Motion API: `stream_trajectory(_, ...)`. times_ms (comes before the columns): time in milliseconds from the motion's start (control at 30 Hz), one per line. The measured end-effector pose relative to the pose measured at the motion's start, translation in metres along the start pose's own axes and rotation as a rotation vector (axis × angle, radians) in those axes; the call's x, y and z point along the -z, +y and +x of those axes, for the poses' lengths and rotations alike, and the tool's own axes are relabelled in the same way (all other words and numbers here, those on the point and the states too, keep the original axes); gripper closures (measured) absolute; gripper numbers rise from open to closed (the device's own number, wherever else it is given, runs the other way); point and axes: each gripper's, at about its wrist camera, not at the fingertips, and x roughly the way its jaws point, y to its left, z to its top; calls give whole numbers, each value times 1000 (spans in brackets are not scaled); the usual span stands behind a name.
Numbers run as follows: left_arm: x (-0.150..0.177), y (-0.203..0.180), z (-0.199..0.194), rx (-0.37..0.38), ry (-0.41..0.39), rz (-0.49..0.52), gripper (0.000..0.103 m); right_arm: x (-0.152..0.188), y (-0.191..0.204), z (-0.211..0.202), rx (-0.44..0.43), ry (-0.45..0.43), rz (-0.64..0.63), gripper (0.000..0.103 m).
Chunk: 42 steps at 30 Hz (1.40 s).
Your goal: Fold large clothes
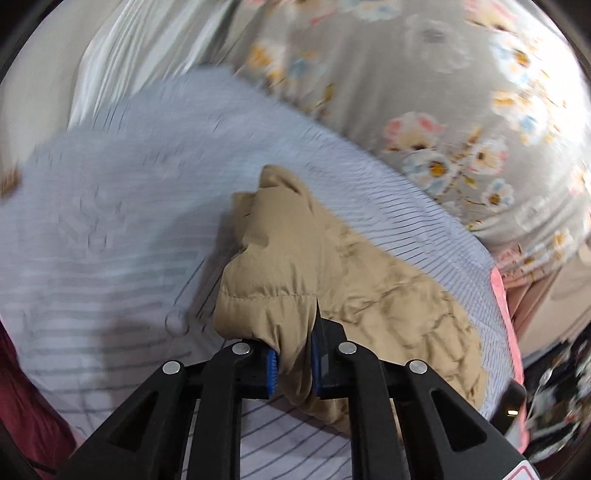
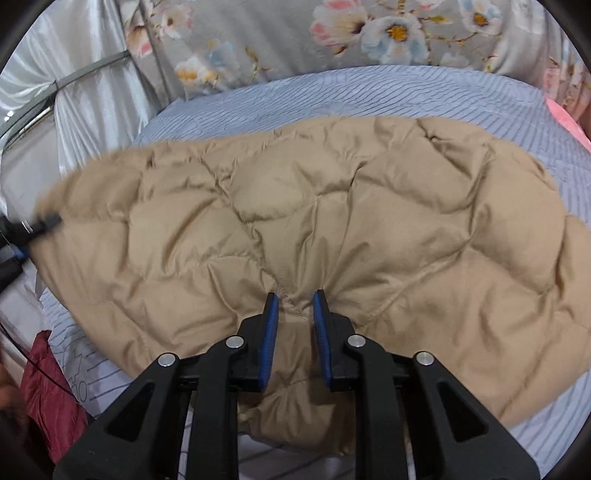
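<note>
Tan jacket (image 2: 295,229) spread on striped bedsheet (image 2: 332,92). Left gripper (image 1: 293,363) clamped on a bunched edge, right gripper (image 2: 293,332) pinching the near hem — two holds, likely to lift one side evenly for folding.

I count one tan quilted jacket (image 2: 332,221), one blue striped bedsheet (image 2: 351,92), one grey floral quilt (image 2: 258,33), one dark red garment (image 2: 44,387), one pink cloth (image 2: 565,118), and two grippers: left gripper (image 1: 293,369), right gripper (image 2: 295,332).
</note>
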Motion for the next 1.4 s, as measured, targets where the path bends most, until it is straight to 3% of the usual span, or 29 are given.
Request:
stream_trajectory(167,-11,-71,-38,30,-110,194,93,-4,18,21,-117,36,-7,84)
stream_trajectory(267,-11,-119,-44,101,-120,285,93,-10,19,26,-199,52,20,84)
stream_trajectory(367,-1,-164,-39,161,-108,375,93,-14,6,5,-248,19,87,84)
stream_trajectory(467,15,-206,-18,215,-65,443,93,-16,-27,-36,-238,-58,148,84)
stream_trajectory(633,48,-255,34,244,53,487,93,-7,-81,-90,-72,-146,181,84)
stream_trajectory(733,74,-274,63,236,124,521,93,5,-108,-112,14,-166,204,84)
stream_trajectory(900,120,-286,111,231,251,552,93,14,-133,-127,71,-182,261,84)
stream_trajectory(1067,151,-291,121,238,292,605,93,7,-149,-148,151,-228,244,83)
stream_trajectory(1233,175,-291,113,271,312,678,93,-19,-166,-165,139,-278,217,59)
stream_trajectory(1400,196,-278,104,294,334,755,93,-44,-168,-162,49,-247,183,53)
